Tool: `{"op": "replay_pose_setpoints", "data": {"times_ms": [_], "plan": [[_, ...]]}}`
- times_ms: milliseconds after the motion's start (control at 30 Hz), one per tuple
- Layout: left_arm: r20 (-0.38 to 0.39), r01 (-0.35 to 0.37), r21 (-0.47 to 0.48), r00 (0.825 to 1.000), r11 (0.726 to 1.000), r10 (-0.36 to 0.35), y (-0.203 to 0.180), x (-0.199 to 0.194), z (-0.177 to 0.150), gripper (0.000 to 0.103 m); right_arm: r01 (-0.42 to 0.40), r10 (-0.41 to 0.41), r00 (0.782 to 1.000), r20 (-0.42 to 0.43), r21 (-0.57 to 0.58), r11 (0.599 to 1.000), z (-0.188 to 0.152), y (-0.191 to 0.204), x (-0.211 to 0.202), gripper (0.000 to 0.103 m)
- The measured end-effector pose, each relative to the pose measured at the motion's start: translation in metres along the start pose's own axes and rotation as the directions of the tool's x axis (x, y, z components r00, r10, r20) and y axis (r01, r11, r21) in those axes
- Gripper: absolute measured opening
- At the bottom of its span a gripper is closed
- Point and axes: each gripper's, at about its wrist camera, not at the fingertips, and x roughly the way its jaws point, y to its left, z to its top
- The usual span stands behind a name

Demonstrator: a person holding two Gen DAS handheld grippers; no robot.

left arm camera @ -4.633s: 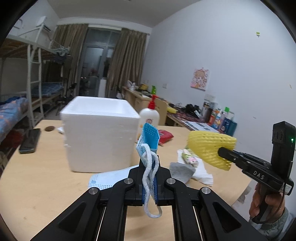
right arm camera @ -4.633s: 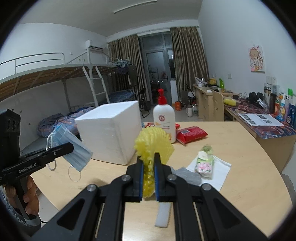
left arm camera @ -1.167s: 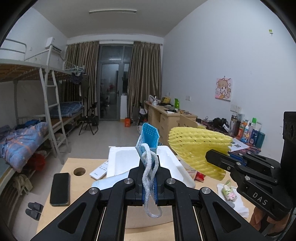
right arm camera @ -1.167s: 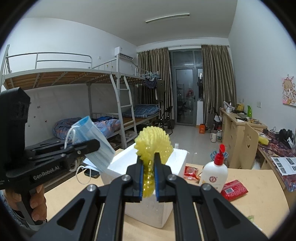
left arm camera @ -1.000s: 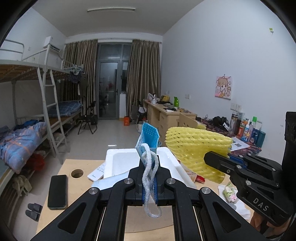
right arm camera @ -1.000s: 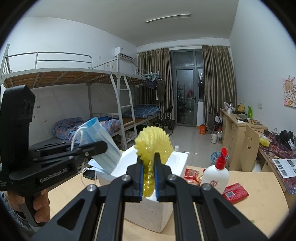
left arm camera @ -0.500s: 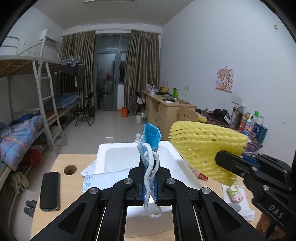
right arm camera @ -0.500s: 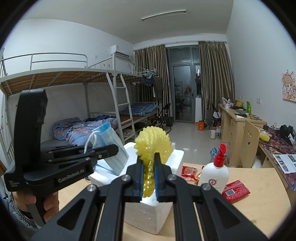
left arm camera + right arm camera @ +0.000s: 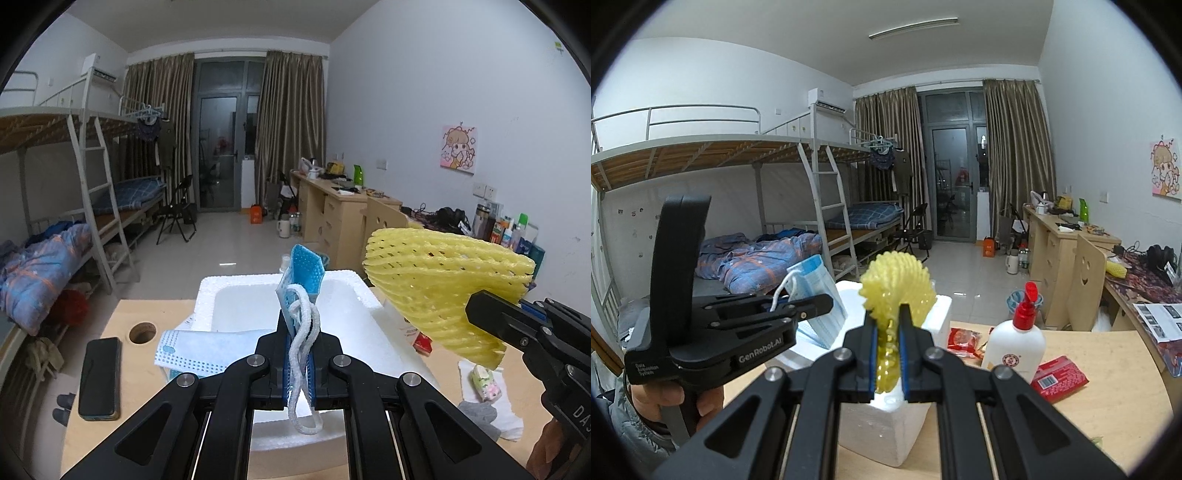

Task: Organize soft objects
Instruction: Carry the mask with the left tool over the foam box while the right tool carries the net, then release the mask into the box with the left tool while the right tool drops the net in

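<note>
Lower centre, left-wrist view: the left gripper [image 9: 300,363] is clamped on a limp, featherweight blue face mask [image 9: 301,275], pinched by its fold and ear loops. Right of frame: the right gripper [image 9: 887,345] squeezes springy yellow foam netting [image 9: 443,286]. Beyond, mid-frame: the open white foam box [image 9: 236,306], likely their destination.

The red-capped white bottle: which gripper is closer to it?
Right. The right gripper, shut on the yellow foam net, sits just left of the bottle; the left gripper, holding the mask, is farther left.
</note>
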Motion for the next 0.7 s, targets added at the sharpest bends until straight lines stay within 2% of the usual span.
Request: {"op": "replay_pose_setpoints", "data": {"times_ms": [33,100,133,167,233,300,700], "plan": [[-0.002,-0.007,-0.002,1.0,1.0,0.007,0.001,0.0,0.0,0.012,0.001,-0.001,1.0,0.0,0.001,1.0,0.0,0.0,0.0,0.013],[-0.001,-0.022,-0.006,1.0,1.0,0.022,0.002,-0.001,0.0,0.024,-0.001,0.001,1.0,0.001,0.001,1.0,0.0,0.0,0.0,0.013],[0.003,-0.033,-0.006,0.999,0.999,0.033,0.002,-0.001,0.0,0.046,0.001,-0.001,1.0,0.001,0.0,1.0,0.0,0.0,0.0,0.013],[0.012,-0.048,-0.007,0.999,0.999,0.048,0.003,-0.002,0.0,0.075,0.002,-0.002,1.0,0.002,0.0,1.0,0.001,0.0,-0.001,0.013],[0.055,-0.069,-0.021,0.996,0.997,0.071,0.006,-0.008,0.0,0.1,0.005,-0.005,1.0,0.007,-0.002,1.0,0.001,0.001,-0.001,0.013],[0.083,-0.086,-0.027,0.993,0.996,0.088,0.008,-0.014,-0.001,0.101,0.006,-0.006,1.0,0.014,-0.004,1.0,0.002,0.002,-0.003,0.013],[0.077,-0.088,-0.038,0.993,0.995,0.09,0.014,-0.026,-0.005,0.101,0.007,-0.007,1.0,0.005,-0.012,1.0,-0.001,0.003,0.003,0.013]]}}
